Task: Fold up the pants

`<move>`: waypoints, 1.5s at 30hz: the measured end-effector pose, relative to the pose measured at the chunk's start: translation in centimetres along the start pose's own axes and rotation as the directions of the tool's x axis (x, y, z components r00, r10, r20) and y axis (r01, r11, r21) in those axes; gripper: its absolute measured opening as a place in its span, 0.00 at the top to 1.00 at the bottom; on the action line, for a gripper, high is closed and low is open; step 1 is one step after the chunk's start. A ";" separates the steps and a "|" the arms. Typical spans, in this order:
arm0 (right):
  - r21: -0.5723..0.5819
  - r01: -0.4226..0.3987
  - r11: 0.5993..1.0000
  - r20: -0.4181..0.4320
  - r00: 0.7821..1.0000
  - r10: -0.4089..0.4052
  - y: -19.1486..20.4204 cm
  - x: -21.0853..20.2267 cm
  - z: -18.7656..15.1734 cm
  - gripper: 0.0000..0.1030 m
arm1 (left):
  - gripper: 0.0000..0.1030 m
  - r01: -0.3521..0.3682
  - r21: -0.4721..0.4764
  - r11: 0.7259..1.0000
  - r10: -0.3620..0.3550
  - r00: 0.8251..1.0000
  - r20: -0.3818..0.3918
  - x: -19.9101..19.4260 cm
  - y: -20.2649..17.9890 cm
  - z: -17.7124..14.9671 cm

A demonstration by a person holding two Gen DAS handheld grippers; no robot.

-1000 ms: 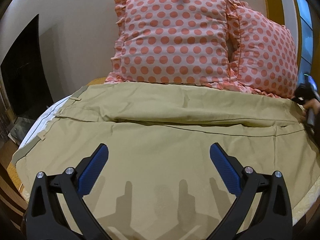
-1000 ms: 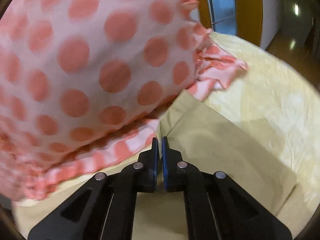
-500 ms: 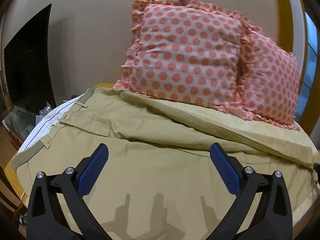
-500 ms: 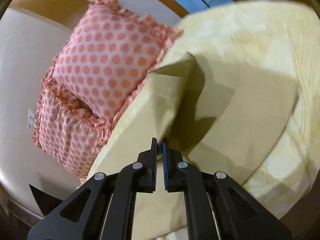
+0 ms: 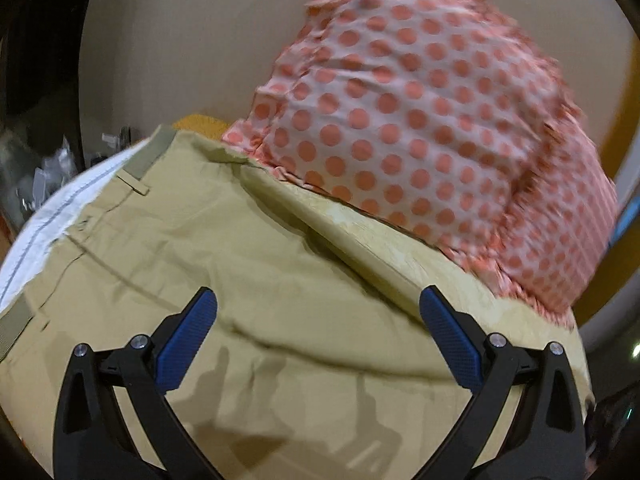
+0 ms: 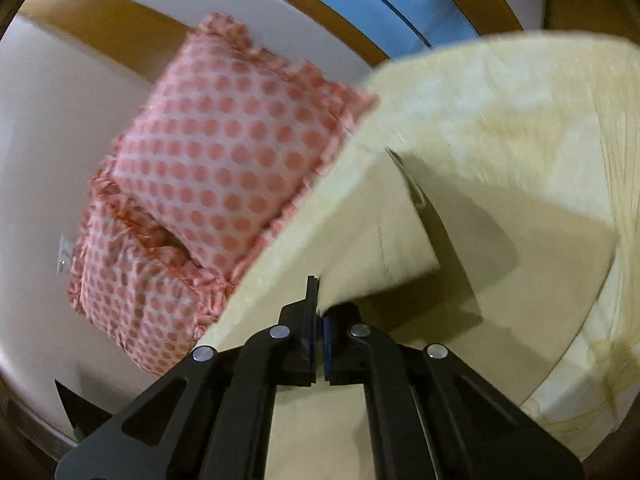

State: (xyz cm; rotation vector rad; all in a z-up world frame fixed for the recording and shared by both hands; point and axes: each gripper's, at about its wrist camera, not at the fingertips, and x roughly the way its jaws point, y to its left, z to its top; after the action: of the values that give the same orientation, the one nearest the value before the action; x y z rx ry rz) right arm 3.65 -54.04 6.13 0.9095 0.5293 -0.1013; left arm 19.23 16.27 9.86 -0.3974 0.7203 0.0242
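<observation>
Khaki pants (image 5: 256, 264) lie spread on the bed, waistband with belt loops at the left. My left gripper (image 5: 318, 340) is open and empty, hovering just above the seat of the pants. My right gripper (image 6: 320, 312) is shut on the hem end of a pant leg (image 6: 384, 248) and holds it lifted off the bed, the cloth hanging folded over above the other leg (image 6: 540, 264).
Two pink polka-dot pillows (image 5: 420, 120) lean on the wall behind the pants; they also show in the right wrist view (image 6: 224, 168). A pale yellow bedspread (image 6: 520, 120) covers the bed. A white cloth (image 5: 44, 232) lies at the left edge.
My right gripper has lifted the leg end away from the pillows and swung it over the bed. My left gripper has tilted and moved closer to the pants, staying open.
</observation>
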 end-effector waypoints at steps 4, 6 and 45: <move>0.014 -0.018 1.000 -0.002 1.000 0.018 -0.2 0.4 0.5 0.98 | 0.12 -0.052 -0.050 0.997 0.048 0.995 -0.092 5.1 0.5 3.3; 0.014 -0.015 1.000 -0.010 1.000 0.015 -0.3 0.6 0.5 0.98 | 0.15 -0.086 -0.079 0.993 0.073 0.986 -0.152 8.2 0.7 4.7; 0.070 0.229 0.971 0.138 0.962 -0.236 -7.6 -8.0 -1.4 0.48 | 0.59 -0.012 -0.152 0.988 0.015 1.000 0.016 -13.3 10.0 -17.0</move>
State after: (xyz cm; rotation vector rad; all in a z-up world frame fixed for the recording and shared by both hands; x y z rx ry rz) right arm -6.20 -58.74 3.76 0.8817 0.4977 -0.3943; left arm -3.23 20.85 3.40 -0.5376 0.7067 0.0953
